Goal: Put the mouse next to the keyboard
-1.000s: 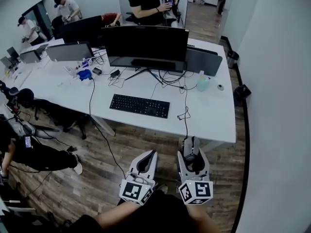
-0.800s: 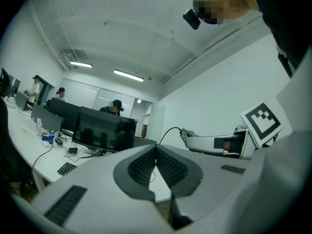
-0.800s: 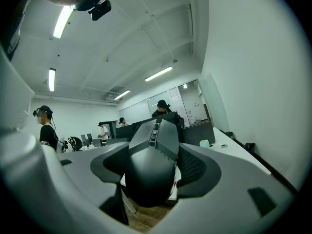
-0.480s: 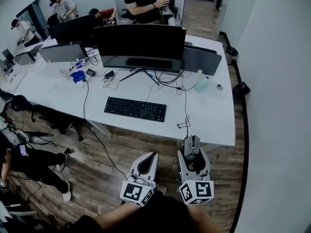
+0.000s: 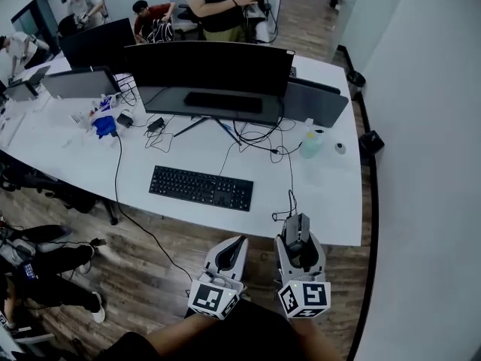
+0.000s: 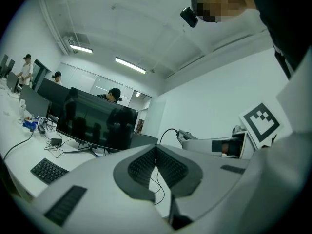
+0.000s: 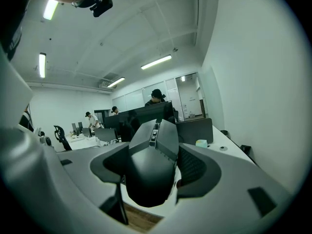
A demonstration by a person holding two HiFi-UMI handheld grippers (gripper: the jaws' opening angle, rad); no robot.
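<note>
Head view: the right gripper (image 5: 298, 226) pinches the mouse (image 5: 294, 245), nose forward, at the near edge of the desk (image 5: 331, 201). The keyboard (image 5: 201, 187) lies ahead and to the left, long axis running across, its right end nearest this gripper. Left gripper view: the left gripper (image 6: 156, 152) is pressed together on nothing. Right gripper view: the mouse fills the jaws, pointing toward the monitor (image 7: 146, 113).
</note>
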